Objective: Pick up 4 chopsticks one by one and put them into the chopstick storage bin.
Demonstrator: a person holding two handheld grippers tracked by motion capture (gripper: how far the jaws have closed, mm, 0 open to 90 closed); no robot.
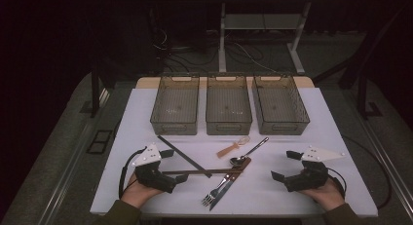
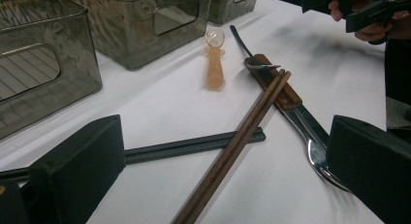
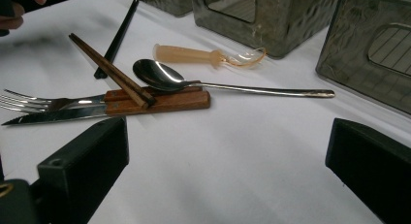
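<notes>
— Fingers of our left gripper (image 1: 171, 167) and right gripper (image 1: 286, 166) stand wide apart, both empty.

— We see the brown wooden chopsticks (image 2: 233, 145) crossing the flat black chopsticks (image 2: 189, 146), beside the shiny metal spoon (image 3: 160, 75) and fork (image 3: 29, 102) on the white table (image 1: 302, 132).

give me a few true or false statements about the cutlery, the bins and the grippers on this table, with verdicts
1. Three bins stand in a row at the far side of the table. True.
2. The left hand-held gripper is clamped on the brown chopsticks. False: its jaws are open and hold nothing.
3. The metal spoon rests its bowl on the wooden-handled knife. True.
4. The fork lies inside the middle bin. False: it lies on the table beside the knife.
5. The right hand-held gripper is open. True.
6. The black chopsticks lie in the left bin. False: they lie on the table.
</notes>
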